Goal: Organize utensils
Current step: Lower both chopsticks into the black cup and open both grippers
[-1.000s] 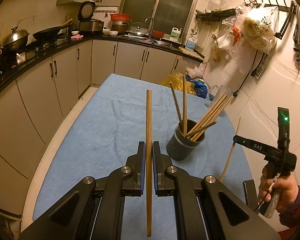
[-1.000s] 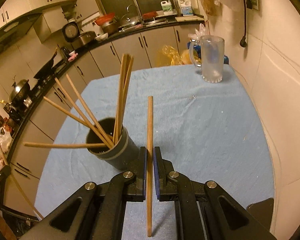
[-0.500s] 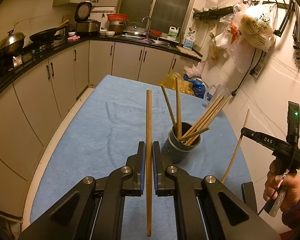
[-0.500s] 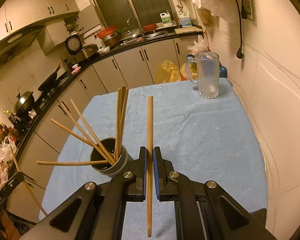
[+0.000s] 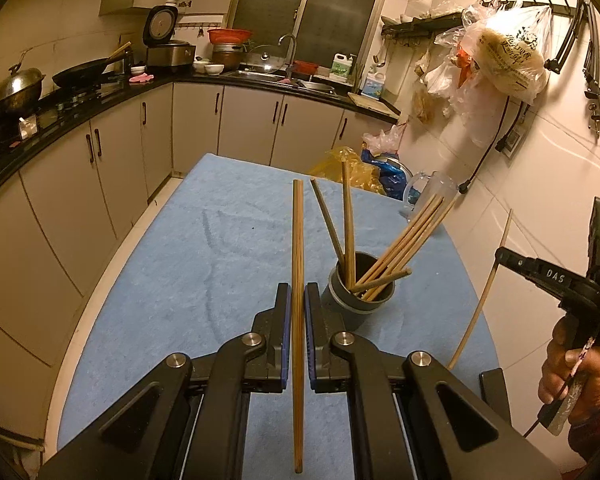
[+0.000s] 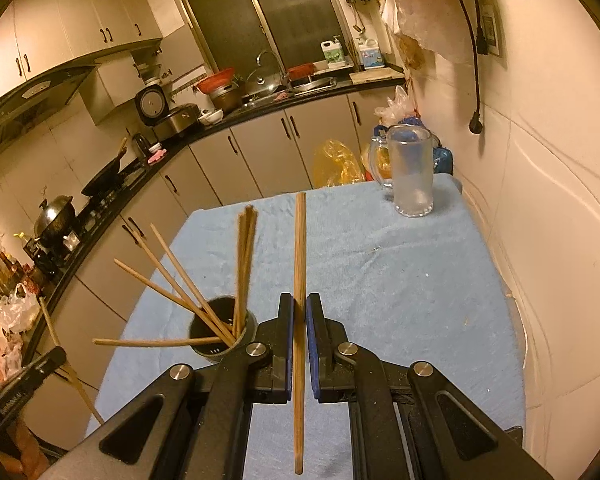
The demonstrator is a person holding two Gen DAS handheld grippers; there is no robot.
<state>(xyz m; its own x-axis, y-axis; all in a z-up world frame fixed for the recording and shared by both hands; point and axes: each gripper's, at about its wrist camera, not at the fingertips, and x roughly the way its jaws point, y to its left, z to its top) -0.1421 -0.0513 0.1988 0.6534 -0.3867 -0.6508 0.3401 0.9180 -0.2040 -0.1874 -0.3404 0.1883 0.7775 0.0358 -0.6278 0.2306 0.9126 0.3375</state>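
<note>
Holder cup [image 5: 358, 294] sits upright on the blue-towelled table [image 5: 188, 264], toward its right side. It already carries a fan of chopsticks [image 5: 404, 240] leaning on the rim, so the opening is partly crowded.

Left gripper [image 5: 297, 308]: jaws pinched narrow on one chopstick [image 5: 297, 248], gripped roughly mid-length, stick running along the finger axis. Tip projects forward, tail hangs back under the body. Likely held that way so the tip can be steered into the cup mouth.

Right gripper [image 6: 299, 316]: same arrangement, clamped on its own chopstick [image 6: 300, 248], cup [image 6: 220, 336] below and to its left.

Both hover above the table, neither stick touching the cup. Looks like a drop-in is pending for each; right hand [image 5: 576, 372] is well off to the side, presumably to avoid clashing.

Glass mug [image 6: 412, 172] stands at the far corner, well apart from the cup. Nothing loose on the towel, so these two look like the last ones.
</note>
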